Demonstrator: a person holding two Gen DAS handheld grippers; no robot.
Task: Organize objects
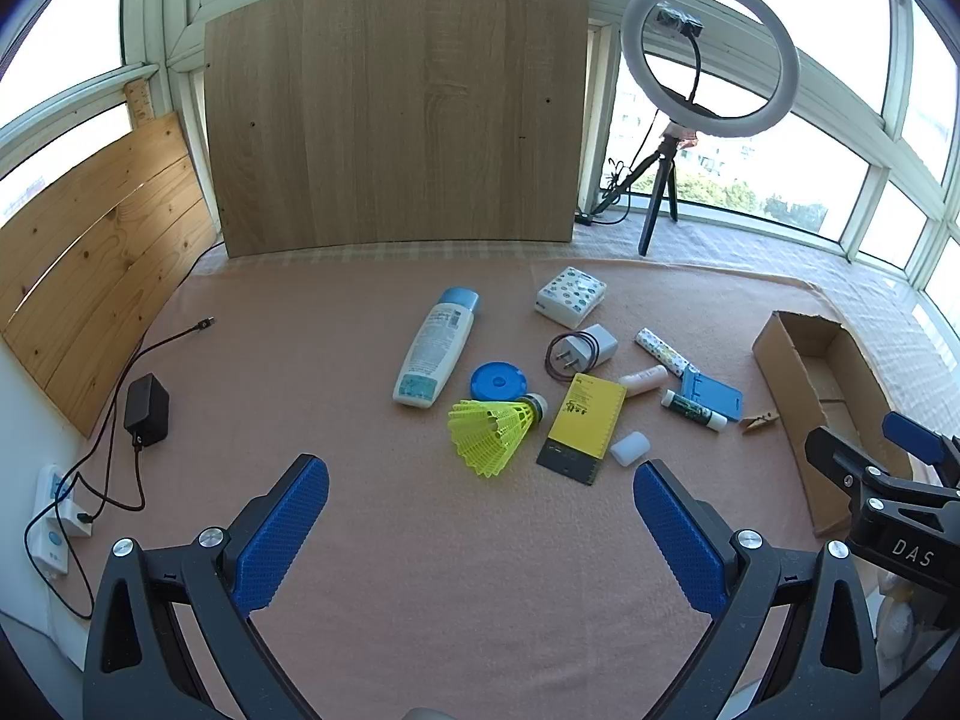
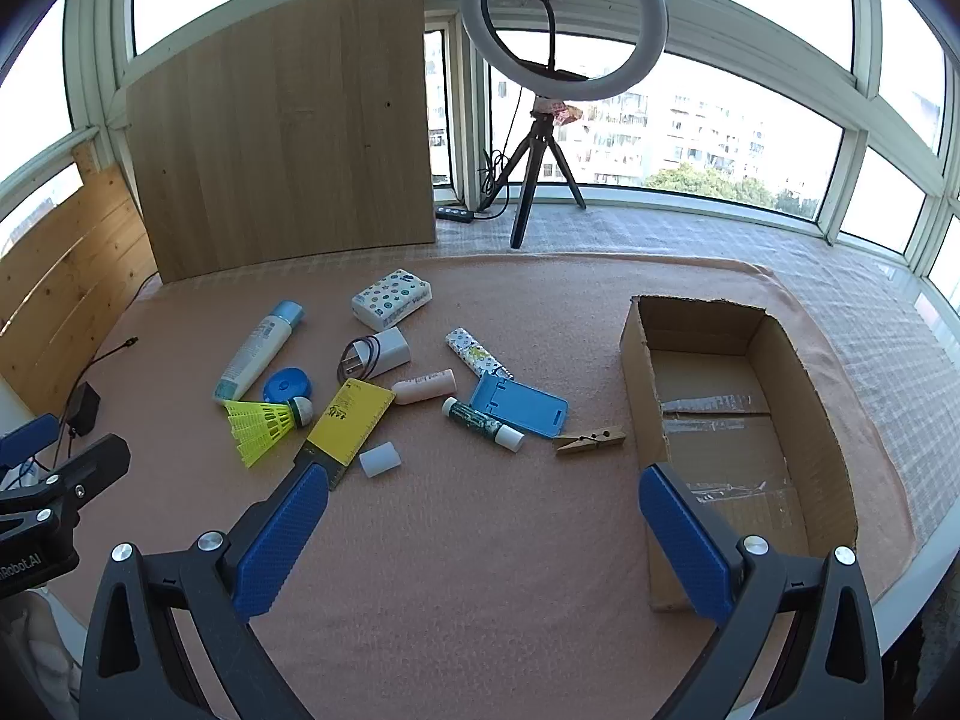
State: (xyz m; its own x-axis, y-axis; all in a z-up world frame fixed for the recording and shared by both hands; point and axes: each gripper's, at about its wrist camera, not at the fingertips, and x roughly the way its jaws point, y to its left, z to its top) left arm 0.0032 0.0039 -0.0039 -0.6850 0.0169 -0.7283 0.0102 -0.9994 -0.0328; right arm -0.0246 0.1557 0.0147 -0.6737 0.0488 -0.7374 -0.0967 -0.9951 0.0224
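Both tilt downward, jaws spread wide, gripping nothing: left gripper [image 1: 480, 498] short of the yellow plastic shuttlecock [image 1: 493, 429]; right gripper [image 2: 483, 501] beside the open brown cardboard box [image 2: 804, 396], holding only tape strips; clutter lies left of it.

"DAS" on right gripper [image 1: 888, 450], "Robot.AI" on left gripper [image 2: 60, 456]

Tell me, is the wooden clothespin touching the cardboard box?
Apart. In the right wrist view a strip of pink cloth shows between the wooden clothespin and the cardboard box.
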